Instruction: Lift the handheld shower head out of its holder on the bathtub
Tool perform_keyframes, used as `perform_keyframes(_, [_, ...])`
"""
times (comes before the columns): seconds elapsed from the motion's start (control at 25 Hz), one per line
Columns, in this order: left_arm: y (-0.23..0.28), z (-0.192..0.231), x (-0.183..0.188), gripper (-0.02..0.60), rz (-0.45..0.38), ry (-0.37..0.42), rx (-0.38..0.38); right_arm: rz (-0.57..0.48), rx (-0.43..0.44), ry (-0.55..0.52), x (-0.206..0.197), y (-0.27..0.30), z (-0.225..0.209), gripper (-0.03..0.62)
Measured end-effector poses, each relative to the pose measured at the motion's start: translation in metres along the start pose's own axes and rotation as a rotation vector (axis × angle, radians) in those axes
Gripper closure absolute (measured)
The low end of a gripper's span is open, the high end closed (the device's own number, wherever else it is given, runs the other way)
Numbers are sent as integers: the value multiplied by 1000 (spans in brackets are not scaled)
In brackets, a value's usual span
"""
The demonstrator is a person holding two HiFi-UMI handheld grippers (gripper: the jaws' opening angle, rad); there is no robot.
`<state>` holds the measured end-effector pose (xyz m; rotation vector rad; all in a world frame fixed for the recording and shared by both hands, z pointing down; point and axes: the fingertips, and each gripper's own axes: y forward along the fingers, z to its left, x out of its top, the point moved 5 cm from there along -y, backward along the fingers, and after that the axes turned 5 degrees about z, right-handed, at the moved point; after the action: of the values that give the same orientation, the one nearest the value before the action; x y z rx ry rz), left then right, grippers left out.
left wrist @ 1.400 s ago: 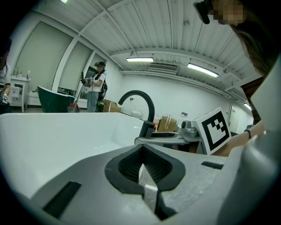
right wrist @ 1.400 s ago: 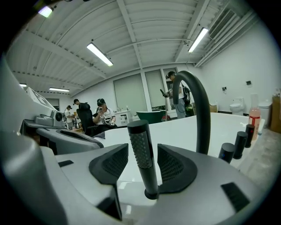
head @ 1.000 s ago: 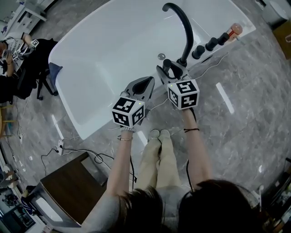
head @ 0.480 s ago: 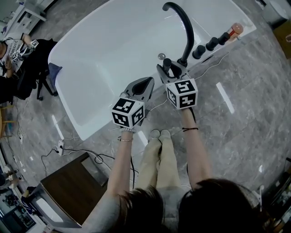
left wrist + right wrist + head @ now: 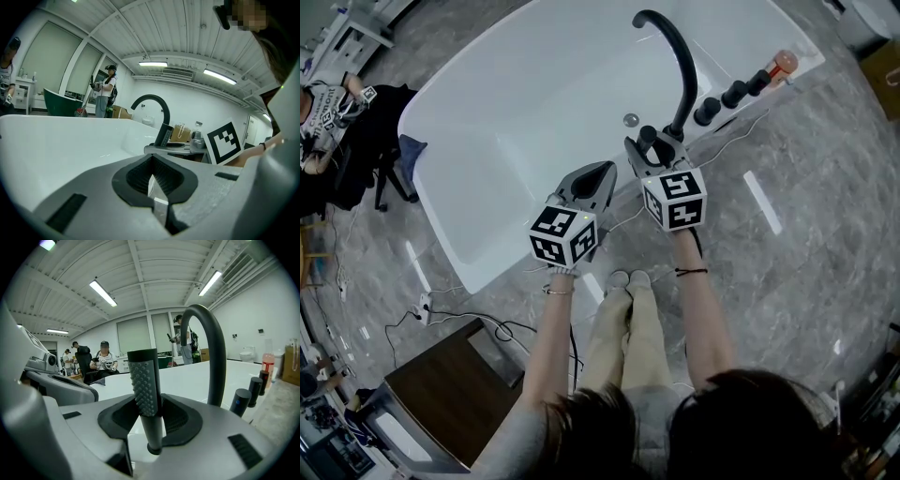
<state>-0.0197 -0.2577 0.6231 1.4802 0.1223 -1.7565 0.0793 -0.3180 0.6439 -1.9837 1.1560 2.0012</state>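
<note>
We feared a slanted lift wedging the handheld shower head (image 5: 143, 376), upright in its holder (image 5: 154, 449) on the bathtub (image 5: 534, 84), since our right gripper (image 5: 145, 416) had just been closing its fingers onto it, while the left gripper (image 5: 153, 187) had its fingers together and empty.

Black arched spout (image 5: 680, 56) w/ knobs (image 5: 734, 92) nearby — dark cabinet (image 5: 450, 394), cables (image 5: 500, 327) on grey marble floor (image 5: 825, 281).

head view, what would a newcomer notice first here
The big white tub fills the upper frame, a black curved faucet arching up from its near rim. In front, two marker cubes stand out: the right gripper has just been closing its jaws on the upright shower head beside the faucet, and the left gripper hangs shut by the same rim.
</note>
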Motion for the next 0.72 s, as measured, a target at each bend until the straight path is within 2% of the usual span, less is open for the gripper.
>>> perform_keyframes(0.4, [-13,-5,19,577,-34,-7,6,-28,-4,-19,23,-18,7,461])
perform_keyframes(0.72, [-40,-15,54,577,-94,-3,18,-67,-5,-42,60,-47,19,461])
